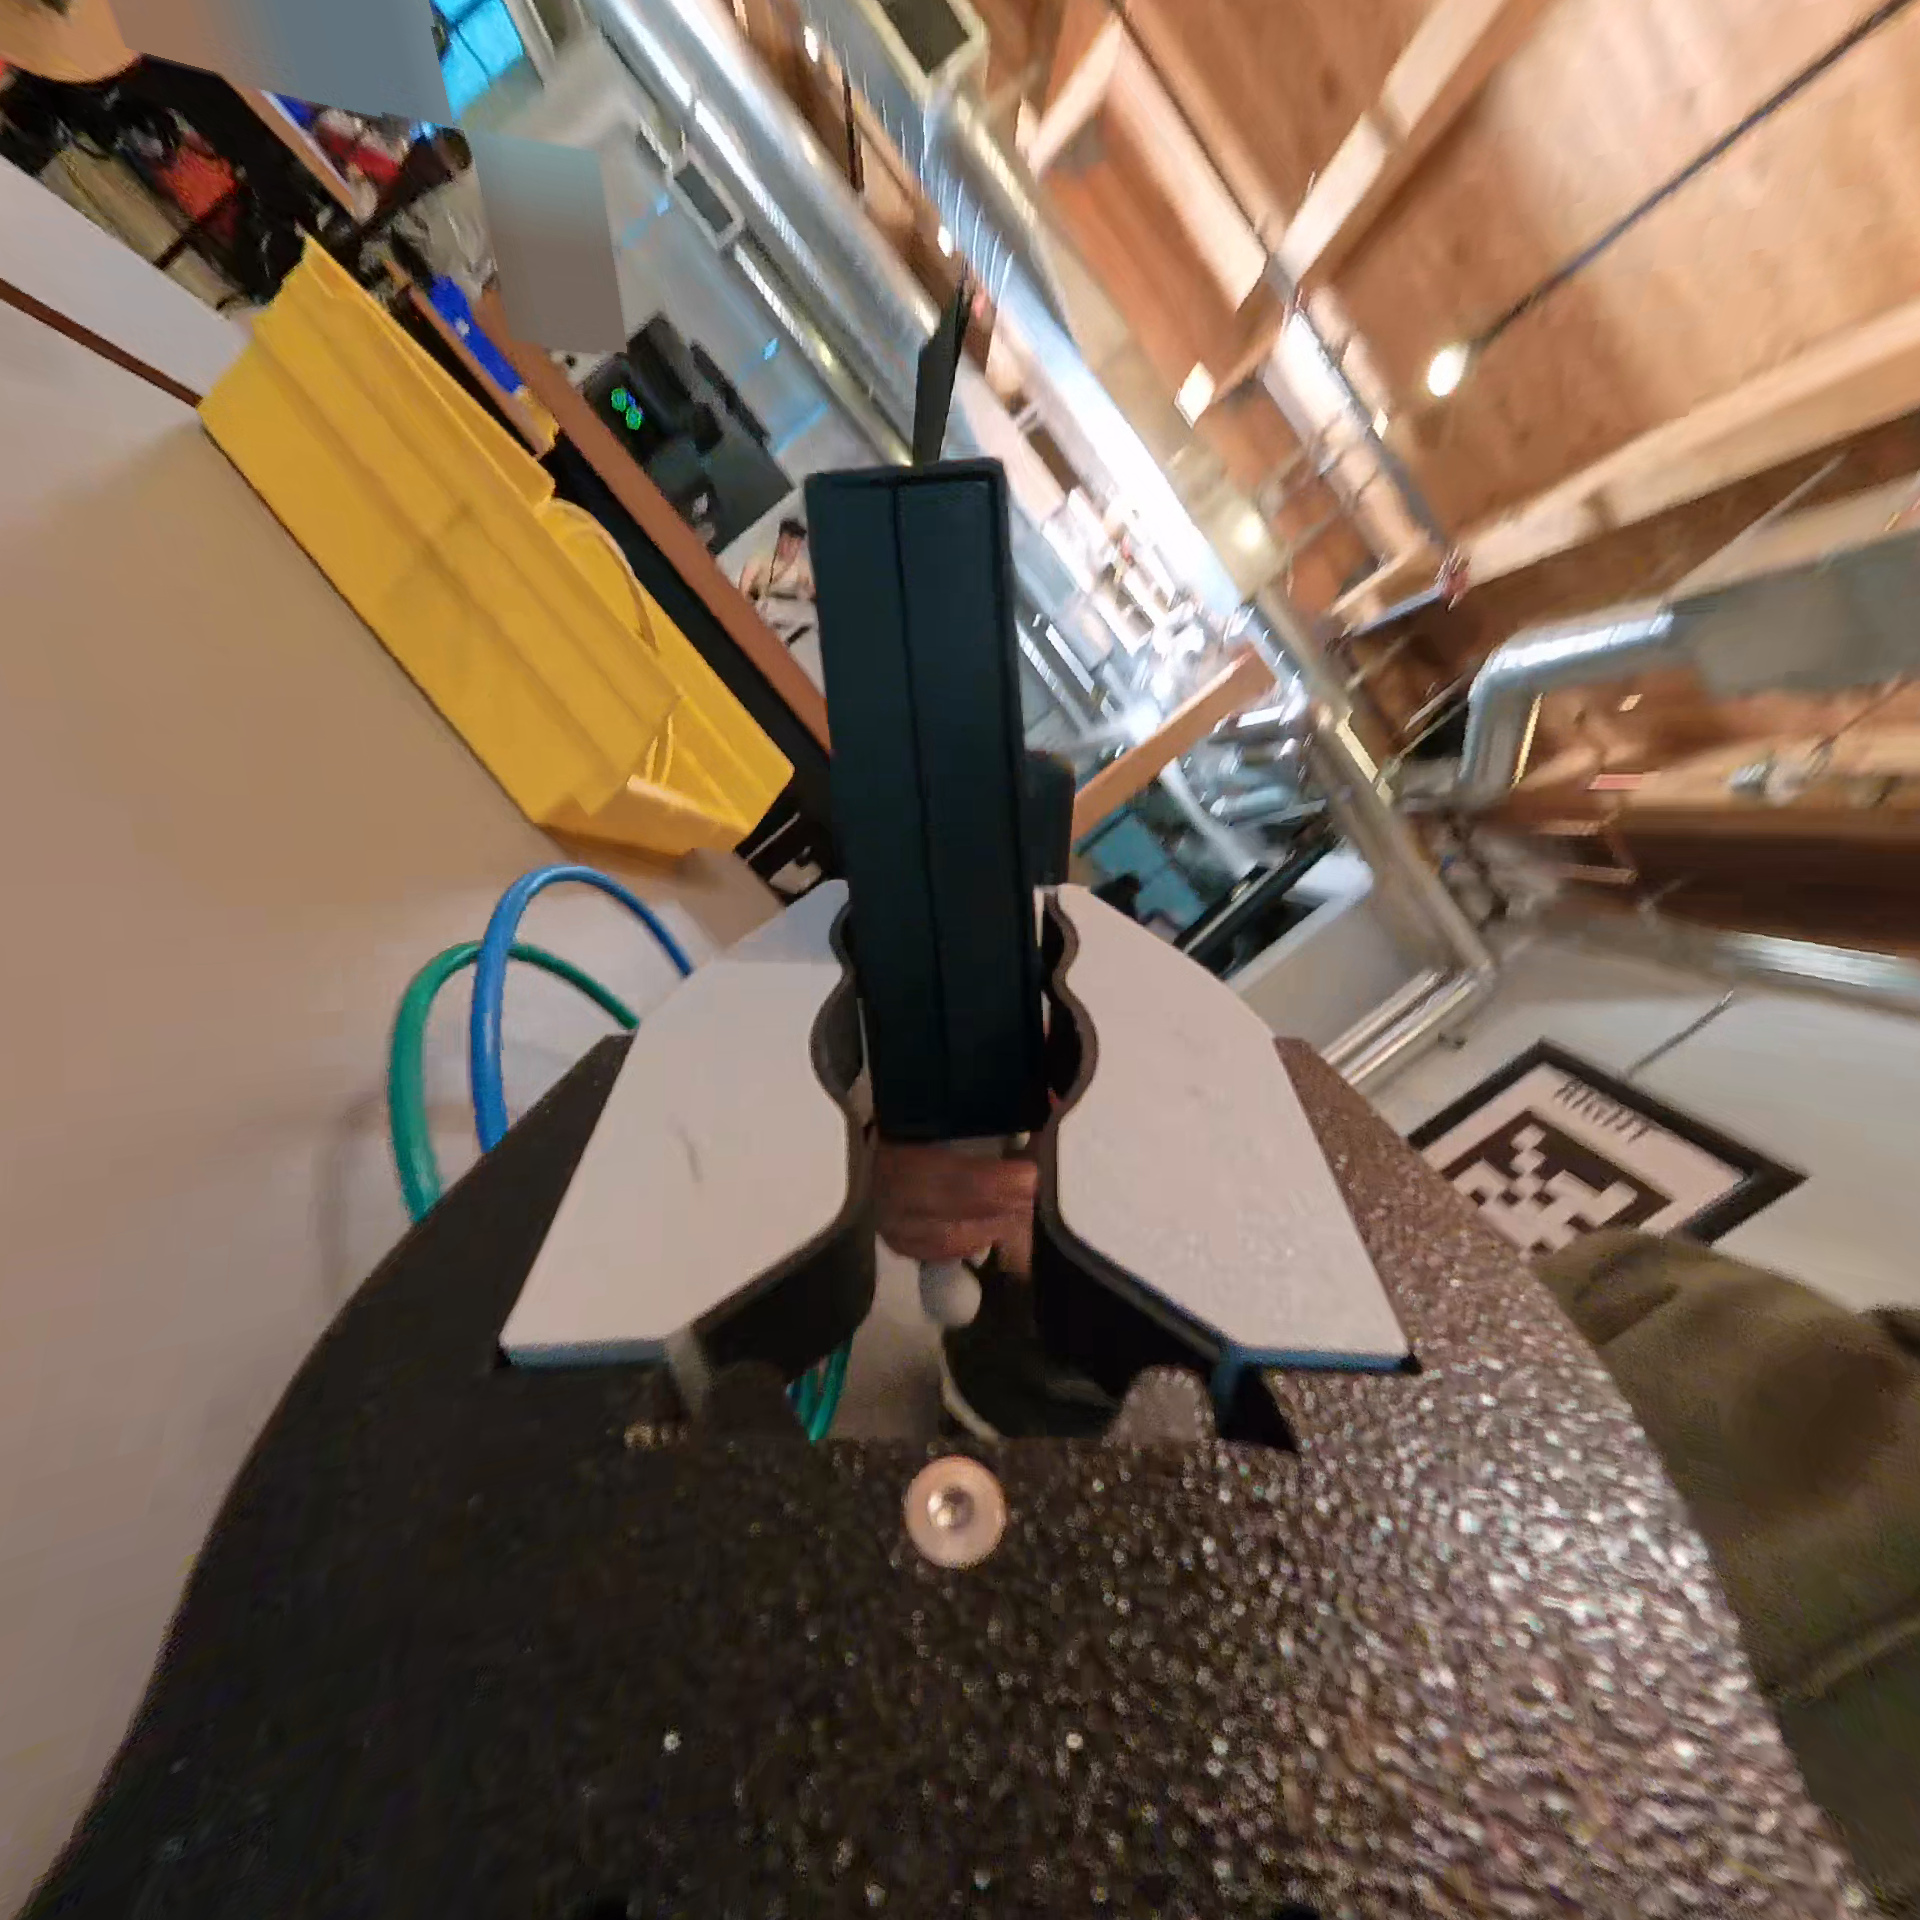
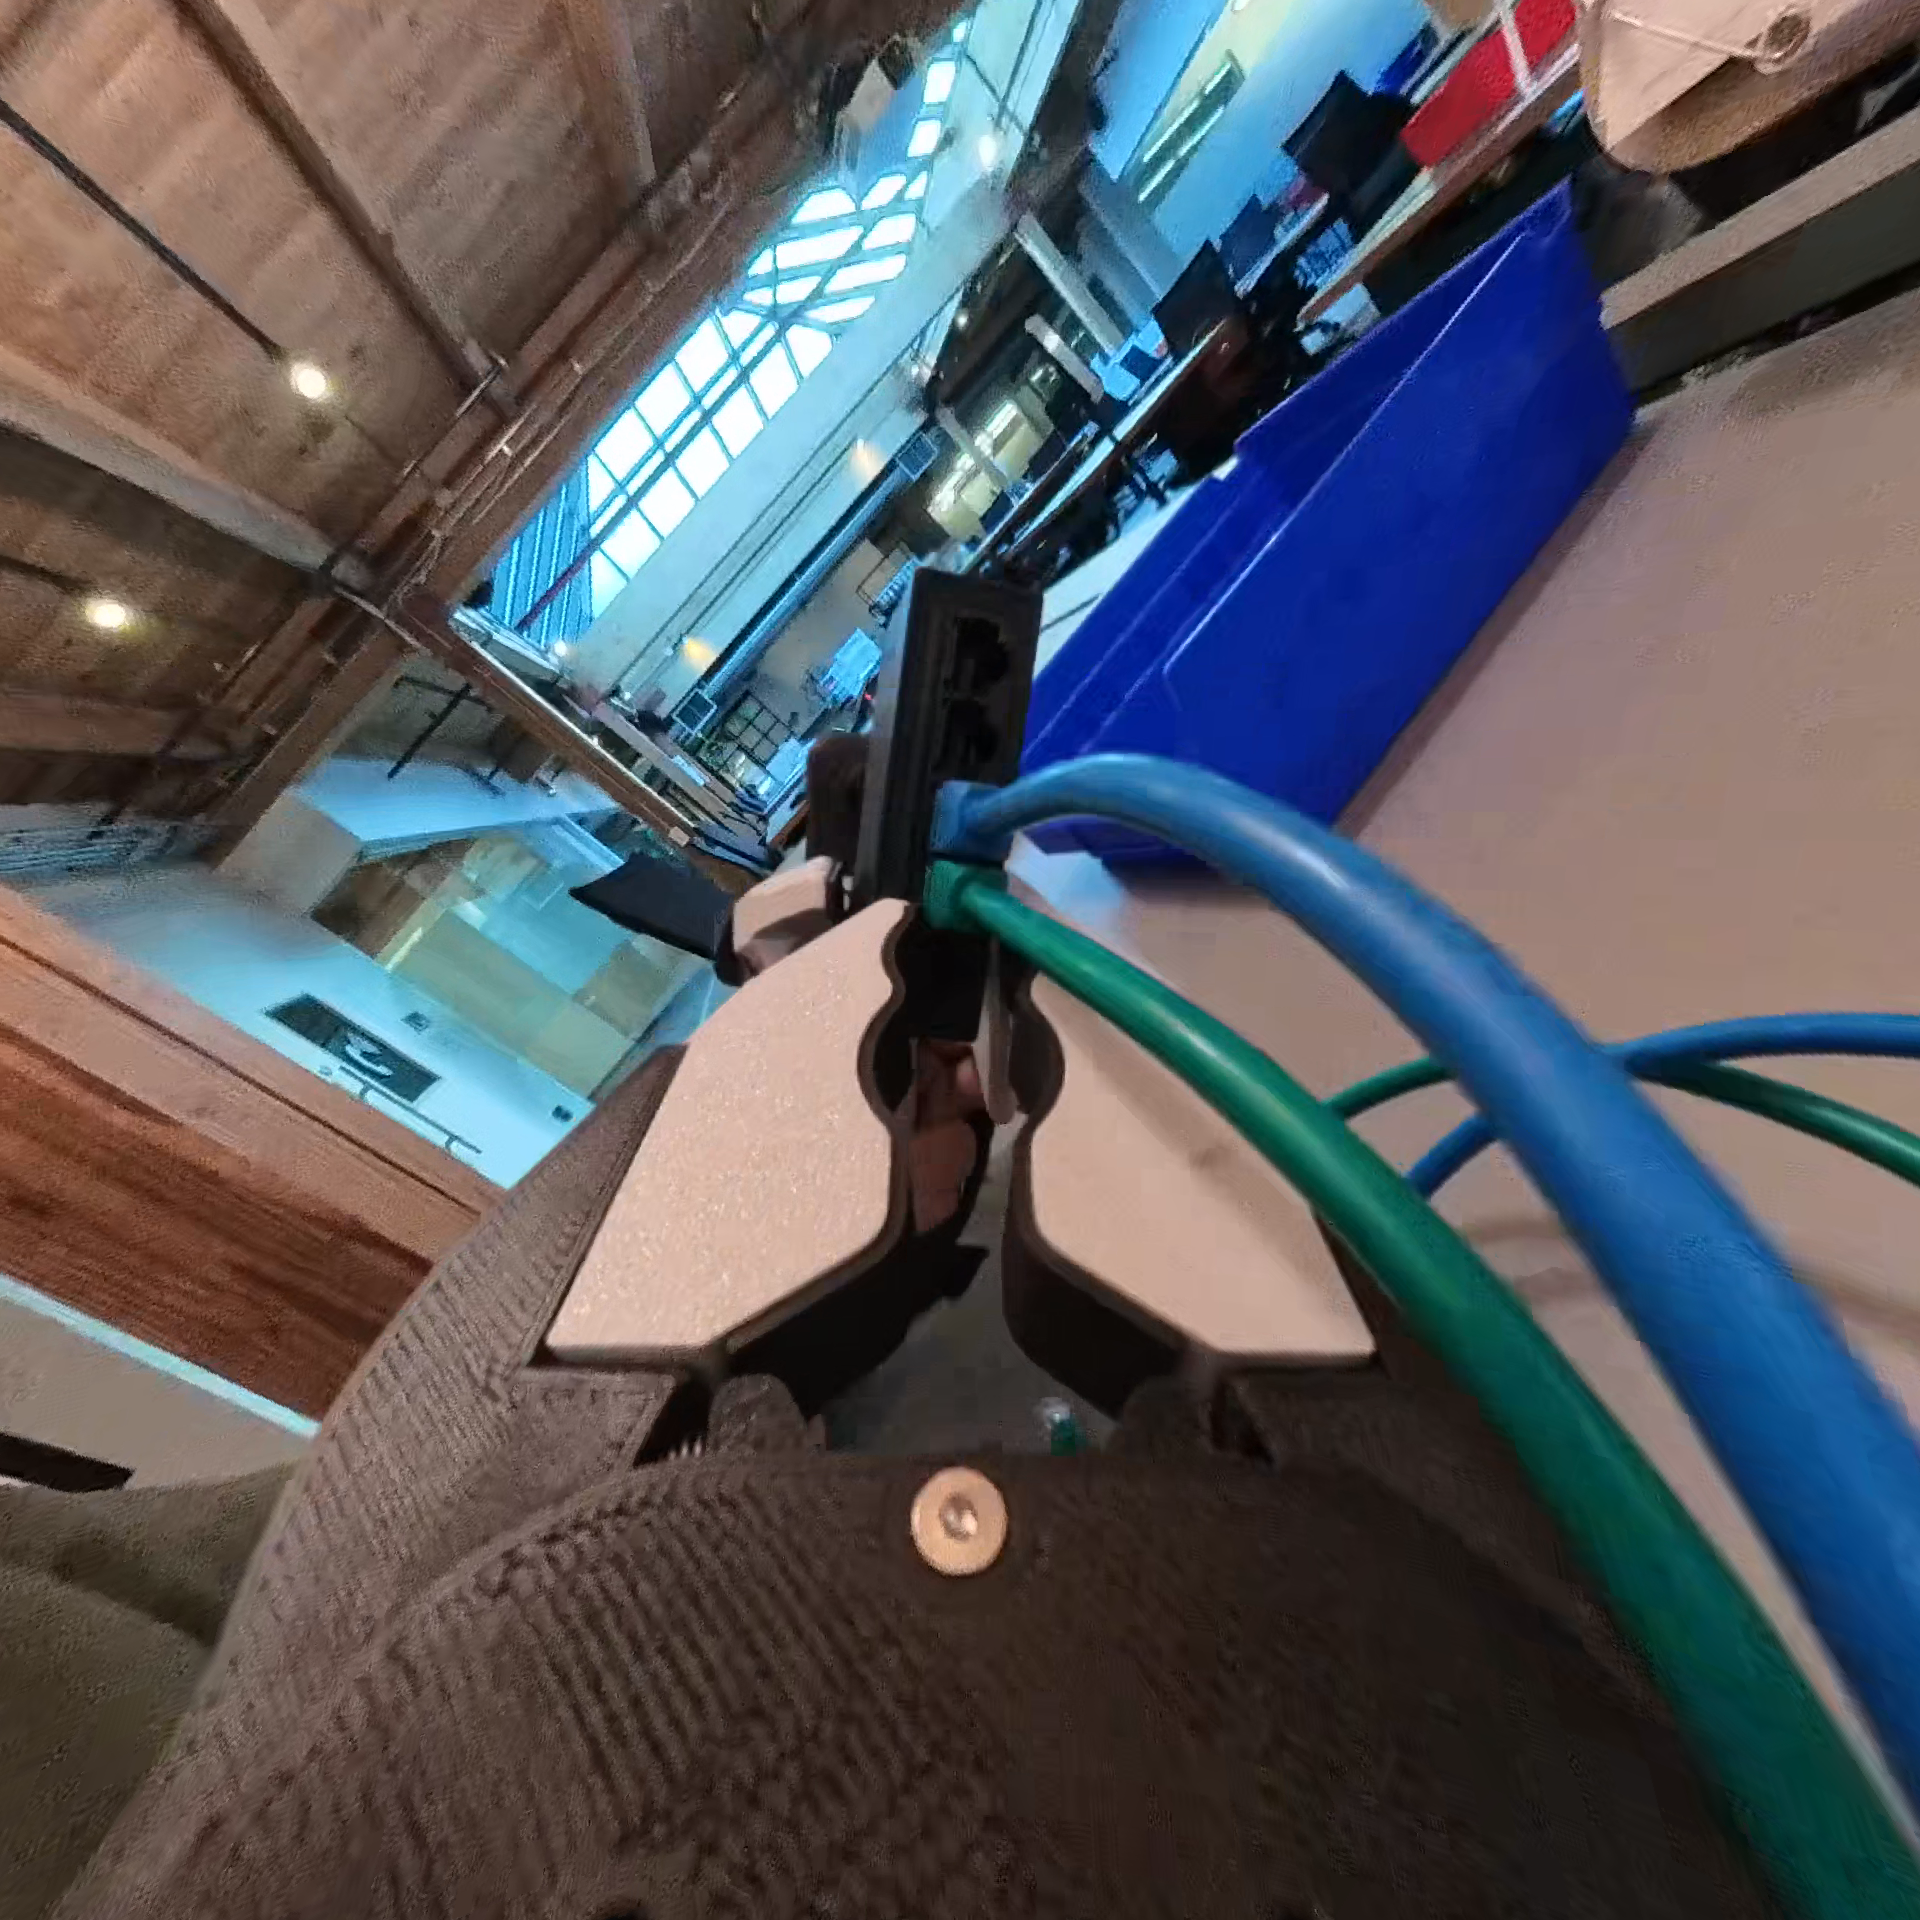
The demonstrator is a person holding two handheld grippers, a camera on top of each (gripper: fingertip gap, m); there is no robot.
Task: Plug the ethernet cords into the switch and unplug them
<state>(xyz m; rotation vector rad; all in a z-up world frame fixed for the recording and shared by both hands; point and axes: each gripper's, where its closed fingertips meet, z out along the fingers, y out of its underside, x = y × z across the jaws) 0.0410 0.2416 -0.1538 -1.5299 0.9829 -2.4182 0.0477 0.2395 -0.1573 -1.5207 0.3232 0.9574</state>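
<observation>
Left gripper (image 1: 951, 935) clamps switch (image 1: 914, 779) upright; right gripper (image 2: 956, 987) pinches its port edge (cords (image 2: 1455, 935) plugged).

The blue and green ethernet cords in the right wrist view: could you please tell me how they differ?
The blue cord enters the black switch one port farther from the gripper than the green cord. The blue cord looks thicker in this view and arcs outside the green one. Both are plugged into neighbouring ports and loop over the table.
</observation>
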